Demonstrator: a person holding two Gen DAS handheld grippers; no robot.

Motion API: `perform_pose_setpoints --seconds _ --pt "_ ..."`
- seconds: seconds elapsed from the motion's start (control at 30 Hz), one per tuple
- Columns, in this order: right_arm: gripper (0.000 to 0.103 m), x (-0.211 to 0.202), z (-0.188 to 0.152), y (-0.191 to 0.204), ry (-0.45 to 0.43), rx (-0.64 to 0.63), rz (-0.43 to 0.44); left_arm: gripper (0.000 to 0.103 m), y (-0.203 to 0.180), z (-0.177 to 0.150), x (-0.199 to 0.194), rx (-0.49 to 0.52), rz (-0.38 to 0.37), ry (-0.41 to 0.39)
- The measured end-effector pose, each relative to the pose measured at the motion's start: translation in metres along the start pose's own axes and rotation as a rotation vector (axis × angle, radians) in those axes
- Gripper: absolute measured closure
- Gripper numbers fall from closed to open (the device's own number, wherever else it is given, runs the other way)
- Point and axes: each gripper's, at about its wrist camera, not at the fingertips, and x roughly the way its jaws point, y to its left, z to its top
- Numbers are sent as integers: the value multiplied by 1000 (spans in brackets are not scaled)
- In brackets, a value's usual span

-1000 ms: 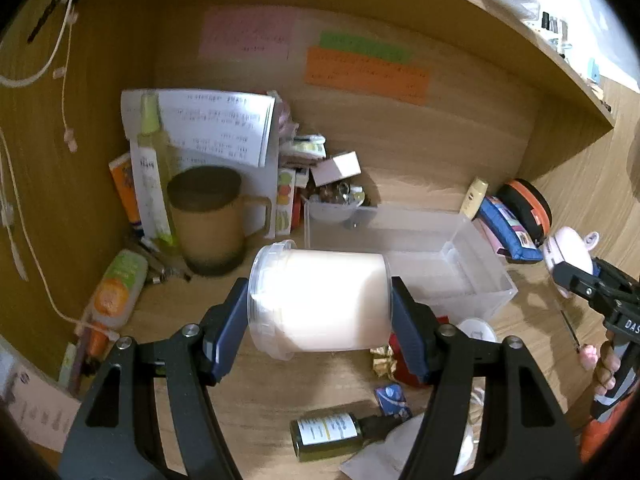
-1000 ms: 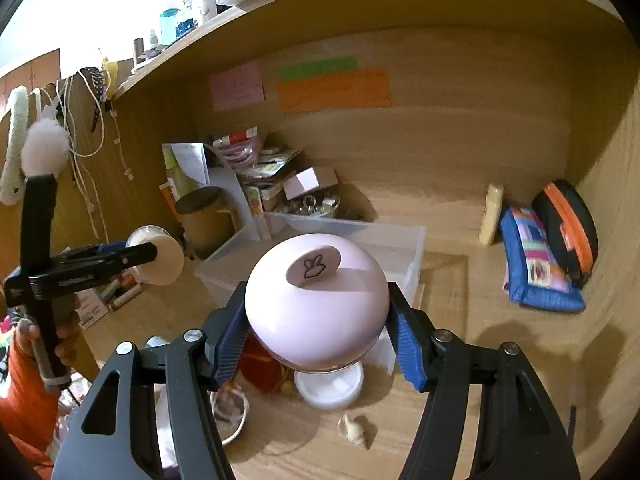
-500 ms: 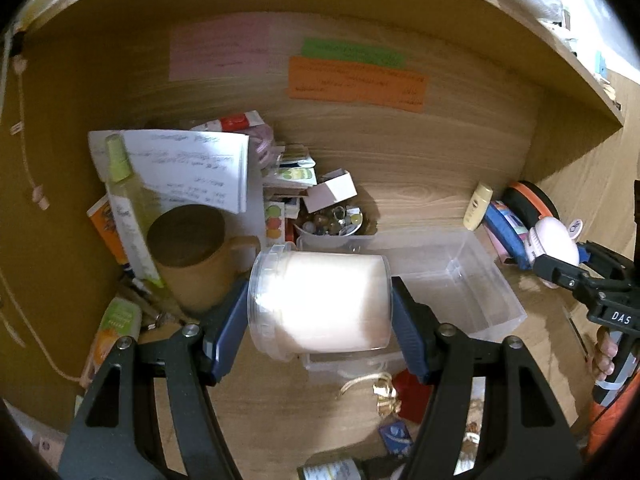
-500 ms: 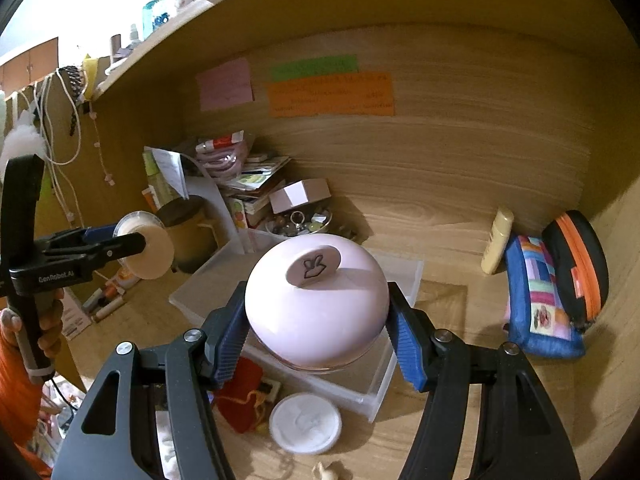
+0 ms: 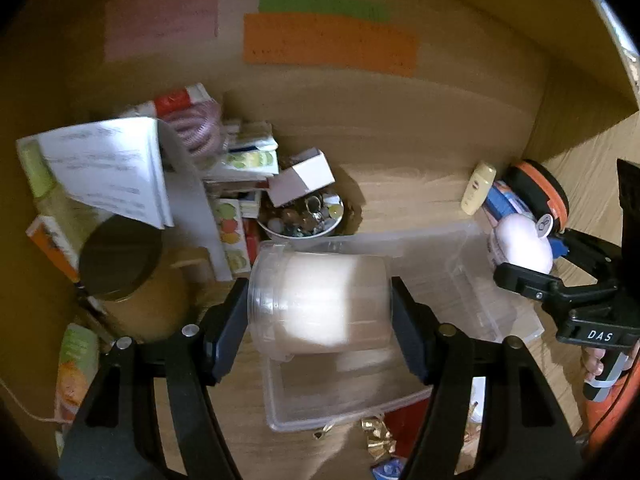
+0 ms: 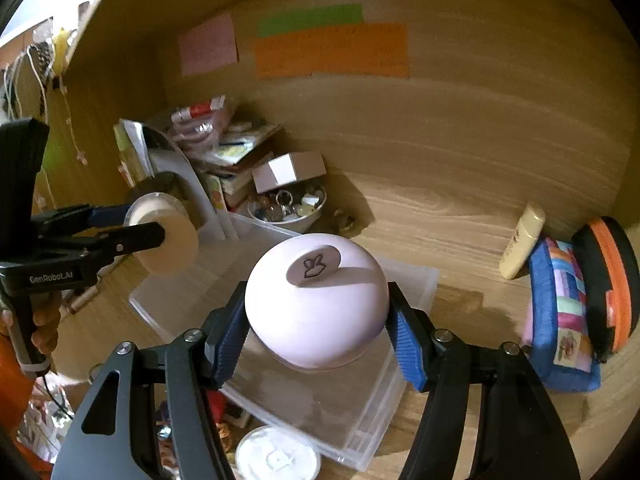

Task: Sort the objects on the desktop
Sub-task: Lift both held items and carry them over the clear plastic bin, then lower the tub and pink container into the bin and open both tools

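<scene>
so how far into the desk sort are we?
Early. Done: nothing visibly binned; the clear bin looks empty. In hand: left gripper clamps a clear jar, right gripper a pink round container, both over the bin. Left: trinket bowl, white lid, bottles and papers at left.

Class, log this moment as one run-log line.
left tongs: shut on clear jar | right tongs: shut on pink container | both above clear bin

Black two-finger left gripper [image 5: 320, 312] with blue ribbed pads [image 6: 408, 348] — silver screws, orange sleeve [image 6: 12, 392], white "DAS" lettering
</scene>
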Motion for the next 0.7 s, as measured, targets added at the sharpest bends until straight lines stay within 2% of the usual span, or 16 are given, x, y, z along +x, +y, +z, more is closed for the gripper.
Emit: perform_pose_setpoints --seconds 0.37,0.7 --pt "43 44 0 -2 115 -66 -3 37 -12 -1 47 58 -25 111" --pt "43 78 -5 1 240 -142 -42 37 -24 -8 78 105 -55 207"
